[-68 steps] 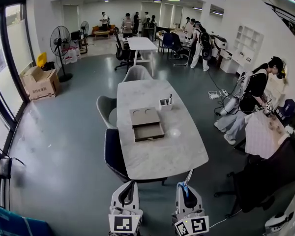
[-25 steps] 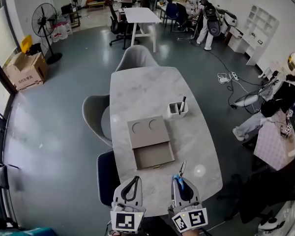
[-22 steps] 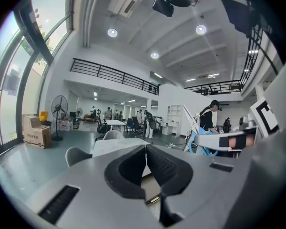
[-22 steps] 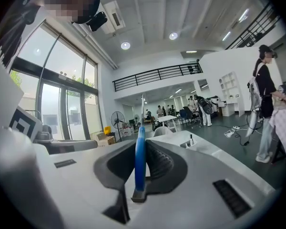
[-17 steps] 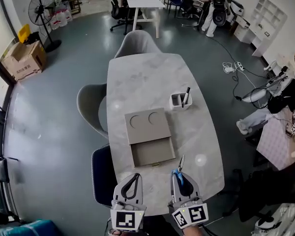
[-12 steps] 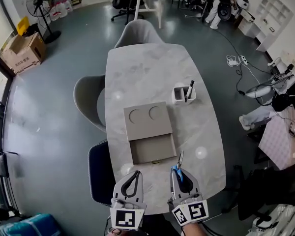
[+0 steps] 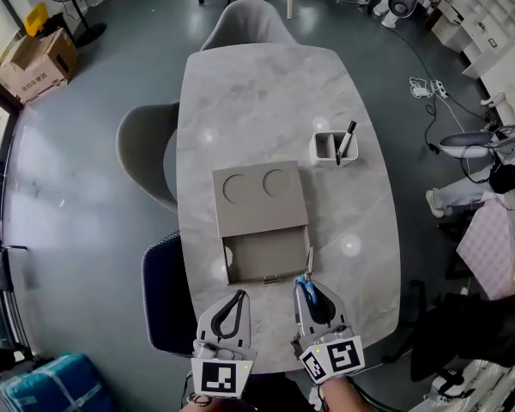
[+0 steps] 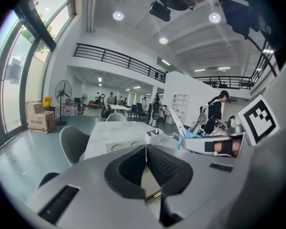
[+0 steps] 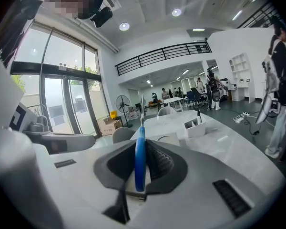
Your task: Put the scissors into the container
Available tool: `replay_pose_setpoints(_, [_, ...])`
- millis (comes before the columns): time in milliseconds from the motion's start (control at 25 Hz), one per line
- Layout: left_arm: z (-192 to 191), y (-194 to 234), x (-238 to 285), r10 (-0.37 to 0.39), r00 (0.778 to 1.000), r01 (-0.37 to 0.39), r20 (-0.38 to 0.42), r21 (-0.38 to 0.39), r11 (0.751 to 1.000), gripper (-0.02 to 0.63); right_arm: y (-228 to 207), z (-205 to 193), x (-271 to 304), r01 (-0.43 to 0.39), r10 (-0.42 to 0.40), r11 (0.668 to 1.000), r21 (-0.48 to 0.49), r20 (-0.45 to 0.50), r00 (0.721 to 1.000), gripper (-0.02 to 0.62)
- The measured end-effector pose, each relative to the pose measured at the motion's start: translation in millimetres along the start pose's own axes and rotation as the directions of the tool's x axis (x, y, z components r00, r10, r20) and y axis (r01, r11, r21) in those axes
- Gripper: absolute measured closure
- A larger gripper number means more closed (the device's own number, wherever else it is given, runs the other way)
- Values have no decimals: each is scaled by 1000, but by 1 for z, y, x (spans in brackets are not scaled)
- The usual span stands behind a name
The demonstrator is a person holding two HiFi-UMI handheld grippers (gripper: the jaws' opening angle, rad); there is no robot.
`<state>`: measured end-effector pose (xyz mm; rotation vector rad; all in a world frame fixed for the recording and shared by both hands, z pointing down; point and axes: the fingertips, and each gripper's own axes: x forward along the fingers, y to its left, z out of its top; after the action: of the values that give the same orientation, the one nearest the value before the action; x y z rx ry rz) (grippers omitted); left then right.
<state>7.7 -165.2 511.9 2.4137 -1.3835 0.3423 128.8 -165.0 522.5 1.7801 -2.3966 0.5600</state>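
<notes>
Right claw (image 7: pixel 309 285) is clamped on the blue handle of the scissors (image 7: pixel 308 264). In the right gripper view the handle (image 9: pixel 140 147) stands edge-on between the pads, blades pointing far and away from the person, probably so the tips can go in first. Left claw (image 7: pixel 237 299) is closed and empty, nothing between its pads (image 8: pixel 157 163). It hangs beside the right one at the near counter (image 7: pixel 266 84) edge, likely spare for now.

The scissors are off the counter and not yet in anything. The tips sit just near-right of the open tray of the tan box (image 7: pixel 259 200). A white cup (image 7: pixel 330 148) holding a pen (image 7: pixel 344 140) stands further off, far right. Can't tell which one is the container; the tray is nearer.
</notes>
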Motion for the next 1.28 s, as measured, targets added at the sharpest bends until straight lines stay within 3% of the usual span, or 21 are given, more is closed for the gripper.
replay_pose_setpoints(160, [-9,3,13,10,1000,-10,-8,-16,1000,591,-6,-12,17,-39,38,998,-42,-39,999,554])
replay_pose_setpoints(280, [-13,4,22,13,1000,-14,-22,-20,1000,591,-5,-16,31,-93,83,985,-142,-79,993,554])
replay_pose_setpoints(440, [-18,4,30,20,999,-21,-31,-36,999,590,-2,-29,47,-190,132,926,-326,-193,972,554])
replay_pose_setpoints(600, [-23,5,35,31,999,-33,-34,-64,997,591,-5,-45,60,-279,120,793,-541,-310,943,554])
replay_pose_setpoints(680, [-25,6,37,36,999,-38,-32,-64,997,590,-7,-55,66,-327,113,707,-627,-356,928,554])
replay_pose_setpoints(760, [-27,7,39,39,999,-41,-33,-64,997,591,-9,-66,73,-376,100,587,-717,-396,913,554])
replay_pose_setpoints(880, [-29,7,42,43,999,-45,-34,-61,997,590,-11,-82,80,-432,64,379,-818,-442,895,554])
replay_pose_setpoints(1000, [-32,8,45,47,998,-49,-36,-57,997,591,-11,-95,89,-469,46,220,-855,-471,881,554])
replay_pose_setpoints(1120, [-36,9,49,55,998,-58,-41,-63,996,591,-11,-108,98,-491,39,128,-862,-490,871,554])
replay_pose_setpoints(1280, [-40,10,53,58,997,-61,-50,-64,996,590,-15,-123,108,-509,25,63,-859,-508,861,554])
